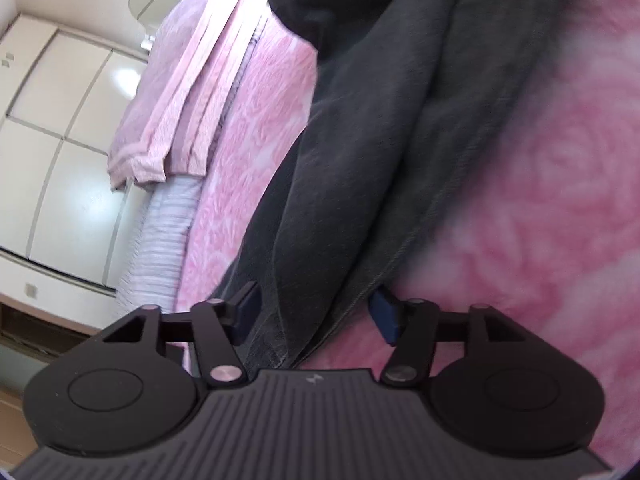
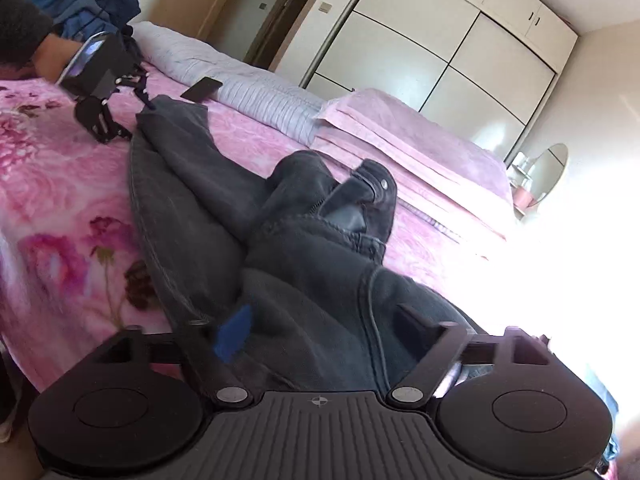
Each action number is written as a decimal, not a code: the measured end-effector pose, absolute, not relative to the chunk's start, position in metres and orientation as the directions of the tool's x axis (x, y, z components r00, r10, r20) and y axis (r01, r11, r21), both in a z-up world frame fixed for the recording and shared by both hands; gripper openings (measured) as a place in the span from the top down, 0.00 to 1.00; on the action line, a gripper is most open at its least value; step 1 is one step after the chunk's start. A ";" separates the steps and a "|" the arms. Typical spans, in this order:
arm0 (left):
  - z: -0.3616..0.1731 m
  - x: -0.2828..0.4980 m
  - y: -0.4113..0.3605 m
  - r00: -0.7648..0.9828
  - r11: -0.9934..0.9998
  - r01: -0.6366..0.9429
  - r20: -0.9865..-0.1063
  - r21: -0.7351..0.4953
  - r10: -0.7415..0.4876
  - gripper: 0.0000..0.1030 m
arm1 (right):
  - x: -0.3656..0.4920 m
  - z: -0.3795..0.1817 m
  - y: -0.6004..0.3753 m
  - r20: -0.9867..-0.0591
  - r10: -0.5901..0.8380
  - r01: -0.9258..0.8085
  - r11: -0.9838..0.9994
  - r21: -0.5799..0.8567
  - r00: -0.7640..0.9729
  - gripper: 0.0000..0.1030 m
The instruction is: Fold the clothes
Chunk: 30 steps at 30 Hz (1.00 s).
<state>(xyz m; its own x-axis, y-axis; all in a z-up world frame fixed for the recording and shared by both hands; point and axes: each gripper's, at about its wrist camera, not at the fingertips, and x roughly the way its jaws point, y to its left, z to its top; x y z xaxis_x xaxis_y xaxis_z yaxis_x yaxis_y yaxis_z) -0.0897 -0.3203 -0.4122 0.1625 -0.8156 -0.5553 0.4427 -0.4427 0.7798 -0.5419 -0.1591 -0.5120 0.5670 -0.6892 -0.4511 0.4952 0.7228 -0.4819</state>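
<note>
Pink floral bedspread (image 2: 52, 208) underneath. My left gripper (image 1: 316, 312) straddles the jeans (image 2: 224, 216) hem, pads clear, unclenched; right gripper (image 2: 324, 328) spread wide over the waist end, released. Jeans lie stretched lengthwise, ready for folding.

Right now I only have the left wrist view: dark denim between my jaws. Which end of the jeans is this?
Observer: The leg hem end. The waistband, button showing and fly open, lies at the opposite end.
Operator: Where's the other gripper?
Observer: The right gripper is open, its fingers on either side of the bunched seat of the jeans.
Operator: Anything near my end?
Observer: A dark, flat phone-like thing lies on the bed just beyond the left gripper, clear of the hem.
</note>
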 end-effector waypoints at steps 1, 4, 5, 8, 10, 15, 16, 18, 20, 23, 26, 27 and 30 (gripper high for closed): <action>-0.410 -0.087 -0.325 0.161 -0.449 0.456 -0.567 0.769 -0.808 0.40 | -0.545 -0.514 -0.155 -0.450 -0.691 0.484 0.720 -0.498 0.565 0.18; -0.408 -0.082 -0.337 0.152 -0.485 0.466 -0.607 0.740 -0.781 0.56 | -0.546 -0.522 -0.145 -0.459 -0.698 0.429 0.707 -0.562 0.549 0.18; -0.408 -0.082 -0.340 0.150 -0.503 0.458 -0.621 0.733 -0.769 0.72 | -0.546 -0.520 -0.142 -0.453 -0.694 0.423 0.709 -0.564 0.559 0.18; -0.413 -0.086 -0.342 0.162 -0.522 0.416 -0.626 0.745 -0.763 0.90 | -0.549 -0.523 -0.136 -0.462 -0.662 0.377 0.732 -0.568 0.589 0.18; -0.413 -0.087 -0.342 0.173 -0.511 0.411 -0.615 0.755 -0.769 0.91 | -0.546 -0.534 -0.134 -0.485 -0.646 0.306 0.735 -0.606 0.589 0.17; -0.380 -0.093 -0.317 0.197 -0.456 0.419 -0.569 0.785 -0.799 0.92 | -0.532 -0.561 -0.148 -0.542 -0.644 0.122 0.697 -0.707 0.540 0.18; -0.373 -0.096 -0.304 0.206 -0.456 0.414 -0.569 0.788 -0.796 0.92 | -0.531 -0.563 -0.155 -0.542 -0.642 0.103 0.691 -0.715 0.542 0.18; -0.358 -0.103 -0.278 0.224 -0.455 0.404 -0.569 0.793 -0.791 0.91 | -0.531 -0.561 -0.170 -0.554 -0.637 0.111 0.704 -0.702 0.536 0.46; -0.344 -0.112 -0.251 0.242 -0.457 0.396 -0.571 0.796 -0.785 0.91 | -0.534 -0.555 -0.179 -0.544 -0.655 0.135 0.695 -0.706 0.524 0.69; -0.338 -0.134 -0.201 0.253 -0.479 0.407 -0.600 0.777 -0.759 0.92 | -0.546 -0.540 -0.186 -0.507 -0.694 0.203 0.671 -0.713 0.512 0.73; -0.343 -0.157 -0.157 0.253 -0.511 0.433 -0.644 0.742 -0.722 0.91 | -0.558 -0.539 -0.185 -0.516 -0.704 0.236 0.675 -0.699 0.488 0.72; -0.351 -0.163 -0.147 0.256 -0.524 0.435 -0.659 0.732 -0.707 0.91 | -0.560 -0.542 -0.183 -0.530 -0.698 0.238 0.686 -0.688 0.481 0.72; -0.371 -0.167 -0.129 0.287 -0.540 0.452 -0.689 0.710 -0.665 0.86 | -0.566 -0.552 -0.171 -0.563 -0.683 0.234 0.708 -0.666 0.465 0.71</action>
<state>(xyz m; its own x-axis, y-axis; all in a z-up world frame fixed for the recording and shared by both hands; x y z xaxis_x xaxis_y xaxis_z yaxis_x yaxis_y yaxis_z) -0.1665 -0.1287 -0.3706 0.2870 -0.6652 -0.6893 0.4519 -0.5405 0.7097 -0.5661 -0.1713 -0.5518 0.4648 -0.6833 -0.5631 0.2341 0.7082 -0.6661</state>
